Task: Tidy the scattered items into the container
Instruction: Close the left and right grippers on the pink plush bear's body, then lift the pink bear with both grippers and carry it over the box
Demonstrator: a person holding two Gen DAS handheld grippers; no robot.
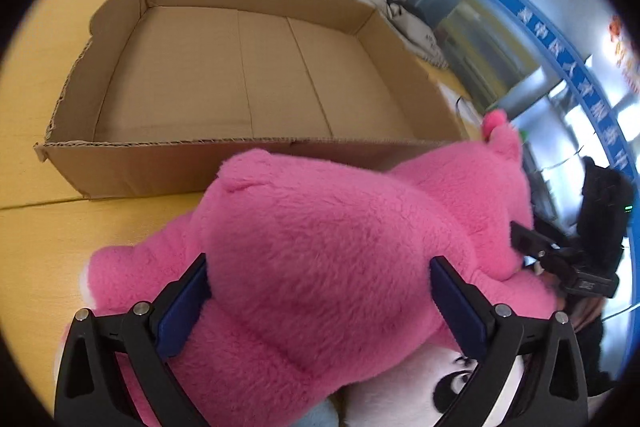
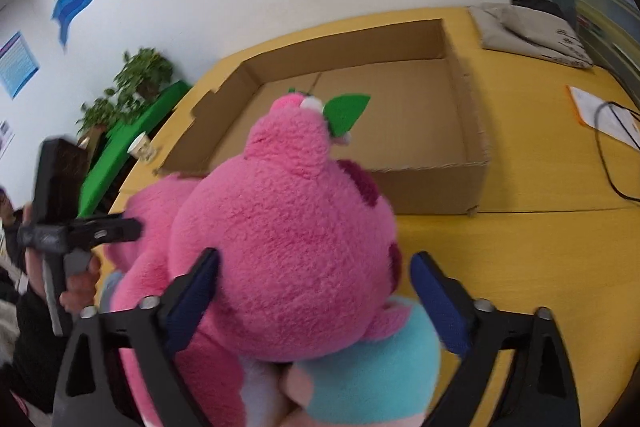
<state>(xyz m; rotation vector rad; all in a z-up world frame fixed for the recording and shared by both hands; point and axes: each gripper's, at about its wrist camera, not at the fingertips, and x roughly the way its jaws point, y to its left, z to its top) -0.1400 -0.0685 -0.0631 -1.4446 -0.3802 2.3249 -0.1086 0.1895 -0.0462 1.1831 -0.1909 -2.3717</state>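
A pink plush (image 1: pixel 320 267) lies on a yellow table (image 1: pixel 24 99), just in front of the near wall of a box (image 1: pixel 256 75). The box is a shallow, open cardboard tray with a bare brown floor, and it sits toward the table's far edge. The plush is soft and fuzzy, with darker pink patches and a green felt leaf (image 2: pixel 344 113) at its far end, which rises in front of the box's near wall. It rests partly on top of other soft toys at the table's near edge: a white toy (image 1: pixel 424 387) with a black printed eye, and a pale blue toy (image 2: pixel 372 363). The left gripper (image 1: pixel 320 307) has its two blue-padded fingers (image 1: pixel 182 311) spread wide on either side of the plush's body; the pads lie against the fur, but whether they squeeze it cannot be told. The right gripper (image 2: pixel 316 303) straddles the plush's rounded head from the other end, jaws wide: the left pad touches the fur, while the right pad stands just apart from it, so it does not grip. In the right wrist view a hand (image 2: pixel 76 287) holds the black handle of the left gripper at the table's left edge. Beyond the box, near the table's far right corner, lies a folded beige cloth (image 2: pixel 532 35). A sheet of paper (image 2: pixel 600 115) with a black cable (image 2: pixel 604 155) across it lies at the table's right edge. Past the table's left edge stand a potted plant (image 2: pixel 136 79) and a paper cup (image 2: pixel 142 147) against a white wall.
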